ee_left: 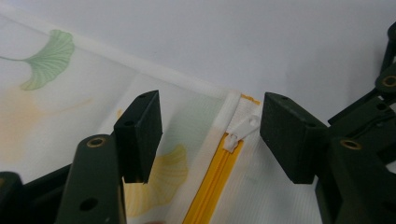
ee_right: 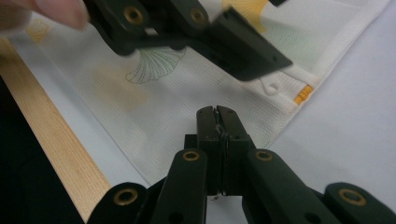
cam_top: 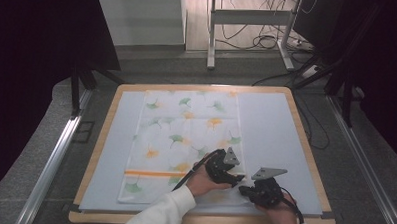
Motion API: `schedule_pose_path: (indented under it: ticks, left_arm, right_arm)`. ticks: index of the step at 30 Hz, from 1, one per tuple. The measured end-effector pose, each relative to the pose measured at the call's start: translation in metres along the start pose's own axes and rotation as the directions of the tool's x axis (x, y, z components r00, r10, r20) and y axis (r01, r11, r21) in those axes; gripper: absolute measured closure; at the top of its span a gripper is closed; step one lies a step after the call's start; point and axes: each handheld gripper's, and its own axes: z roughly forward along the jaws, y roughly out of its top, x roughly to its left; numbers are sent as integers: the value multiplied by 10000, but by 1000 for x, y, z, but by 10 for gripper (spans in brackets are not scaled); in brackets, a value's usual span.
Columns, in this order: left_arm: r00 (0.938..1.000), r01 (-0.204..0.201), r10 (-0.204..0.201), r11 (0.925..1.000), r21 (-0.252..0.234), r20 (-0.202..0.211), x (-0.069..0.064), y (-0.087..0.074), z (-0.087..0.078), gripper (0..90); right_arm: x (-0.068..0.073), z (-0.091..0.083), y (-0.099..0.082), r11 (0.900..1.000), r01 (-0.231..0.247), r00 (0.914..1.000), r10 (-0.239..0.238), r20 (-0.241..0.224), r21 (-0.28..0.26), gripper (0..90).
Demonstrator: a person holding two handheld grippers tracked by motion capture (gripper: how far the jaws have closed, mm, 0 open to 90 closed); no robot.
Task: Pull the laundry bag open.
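White mesh printed with green and yellow ginkgo leaves: from the high view that is the pillowcase, lying flat on the pale mat of the wood-rimmed worktop. Both my hands work at its near right corner, the left gripper over the cloth and the right gripper just beside it at the edge. Nothing else lies on the mat; a metal stand and loose cables sit well back on the floor.

In the left gripper view my 2 jaws stand spread, 1 on each side of the white zipper pull at the end of the orange zipper. They touch nothing yet. To do this well, I judge, I should come down centred on the pull and close on the tab alone, not on the hem beside it.

In the right gripper view my jaws are pressed together, and they seem to pinch the pillowcase's edge. That should keep the cloth taut while the pull is drawn. The left gripper crowds close above the pull, so the 2 tools could knock together.
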Motion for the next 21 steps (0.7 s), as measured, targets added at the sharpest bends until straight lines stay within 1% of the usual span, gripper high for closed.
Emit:
schedule_pose_path:
  ticks: [1, 2, 5, 10, 13, 18, 21]
  left_arm:
    - [10000, 58, -58, 10000, -5, -8, -1, 0, 2, 391]
    - [10000, -26, 26, 10000, 31, -19, 0, 0, 2, 394]
    - [9998, -63, 65, 9999, 96, -162, 0, 1, 4, 425]
    - [9999, -132, 133, 9999, 96, -77, 1, 1, 5, 452]
    - [9996, -225, 223, 9997, 101, 197, 1, 1, 5, 462]
    - [9988, -435, 430, 9988, 231, 228, -1, 0, 5, 470]
    - [9988, -430, 425, 9988, 218, 240, 0, 0, 5, 480]
  right_arm:
    - [0, 0, 0, 10000, 5, 10000, -5, -4, -1, 878]
    - [0, 0, 0, 10000, -1, 10000, 1, -15, -3, 878]
    - [0, 0, 0, 10000, 33, 10000, -33, -3, 2, 878]
    - [0, 0, 0, 10000, 18, 10000, -18, -24, 32, 878]
    - [0, 0, 0, 10000, 4, 10000, -4, -31, 42, 879]
    - [0, 0, 0, 10000, 10, 10000, -10, -38, 48, 879]
    - [0, 0, 0, 10000, 11, 10000, -11, -23, 51, 878]
